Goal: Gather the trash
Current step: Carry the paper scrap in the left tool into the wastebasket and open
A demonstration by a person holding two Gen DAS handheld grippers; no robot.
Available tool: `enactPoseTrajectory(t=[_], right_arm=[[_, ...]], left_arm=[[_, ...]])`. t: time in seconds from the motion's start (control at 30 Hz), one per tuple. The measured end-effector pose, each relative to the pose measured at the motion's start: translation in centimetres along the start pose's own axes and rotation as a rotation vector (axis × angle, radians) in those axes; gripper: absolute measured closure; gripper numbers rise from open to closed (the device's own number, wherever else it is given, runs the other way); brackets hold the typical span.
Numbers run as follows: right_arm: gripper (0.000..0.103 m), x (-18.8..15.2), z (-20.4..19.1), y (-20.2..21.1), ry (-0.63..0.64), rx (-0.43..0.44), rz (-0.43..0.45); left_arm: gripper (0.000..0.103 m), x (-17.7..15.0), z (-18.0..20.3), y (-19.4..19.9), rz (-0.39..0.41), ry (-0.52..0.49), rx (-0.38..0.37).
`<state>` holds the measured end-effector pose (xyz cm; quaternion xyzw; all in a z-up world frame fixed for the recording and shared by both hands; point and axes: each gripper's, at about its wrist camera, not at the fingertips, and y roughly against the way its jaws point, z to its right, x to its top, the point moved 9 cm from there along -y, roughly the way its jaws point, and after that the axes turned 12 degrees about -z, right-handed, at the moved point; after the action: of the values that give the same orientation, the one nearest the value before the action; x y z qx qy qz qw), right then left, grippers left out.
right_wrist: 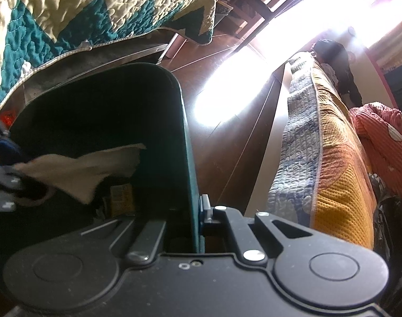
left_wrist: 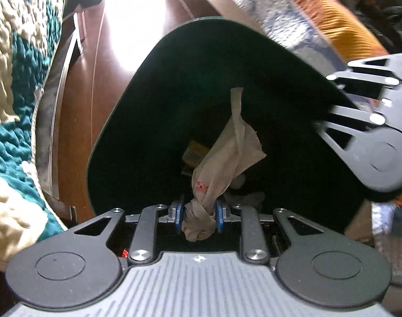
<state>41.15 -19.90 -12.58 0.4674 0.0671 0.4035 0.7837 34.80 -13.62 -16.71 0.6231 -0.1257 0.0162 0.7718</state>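
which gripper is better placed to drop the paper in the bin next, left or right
Left. The left gripper is shut on the crumpled brown paper, which hangs over the open mouth of the dark bin, so it likely only needs to release. The right gripper is shut on the bin's wall, holding it.

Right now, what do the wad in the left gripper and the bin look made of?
Wad: probably thin tan paper or tissue, matte; it is crumpled, twisted and ragged-edged. Bin: likely hard plastic, dark green, smooth with a slight sheen; its thin wall stays stiff.

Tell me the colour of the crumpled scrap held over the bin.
Pale beige-brown, with a small red mark; the crumpled scrap shows best in the left wrist view.
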Motion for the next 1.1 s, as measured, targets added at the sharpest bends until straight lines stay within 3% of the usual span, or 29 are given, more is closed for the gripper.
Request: enactPoseTrajectory(t=[0.43, 0.47, 0.5, 0.53, 0.57, 0.6, 0.93, 1.1], right_arm=[[0.099, 0.1, -0.1, 0.1, 0.002, 0.003, 0.006], [0.099, 0.1, -0.1, 0.1, 0.001, 0.004, 0.006], [0.099, 0.1, -0.1, 0.1, 0.001, 0.004, 0.007], [0.099, 0.1, -0.1, 0.1, 0.003, 0.004, 0.007], [0.099, 0.1, -0.1, 0.2, 0.005, 0.004, 0.008], [0.099, 0.1, -0.1, 0.2, 0.005, 0.004, 0.008], [0.098, 0.2, -0.3, 0.2, 0.01, 0.003, 0.009], [0.098, 0.2, -0.3, 0.2, 0.01, 0.002, 0.008]], left_arm=[[0.074, 0.0, 0.4, -2.8, -0.051, 0.048, 0.037], [0.071, -0.1, 0.6, -2.7, -0.049, 0.038, 0.04], [0.061, -0.2, 0.7, -2.7, -0.046, 0.028, 0.043], [0.052, -0.3, 0.8, -2.5, -0.039, 0.02, 0.045], [0.033, -0.3, 0.7, -2.3, -0.028, 0.016, 0.049], [0.026, -0.3, 0.6, -2.0, -0.012, 0.015, 0.053], [0.026, -4.2, -0.9, 3.6, 0.009, -0.108, 0.042], [0.023, -7.1, -4.4, 5.7, -0.006, -0.081, 0.047]])
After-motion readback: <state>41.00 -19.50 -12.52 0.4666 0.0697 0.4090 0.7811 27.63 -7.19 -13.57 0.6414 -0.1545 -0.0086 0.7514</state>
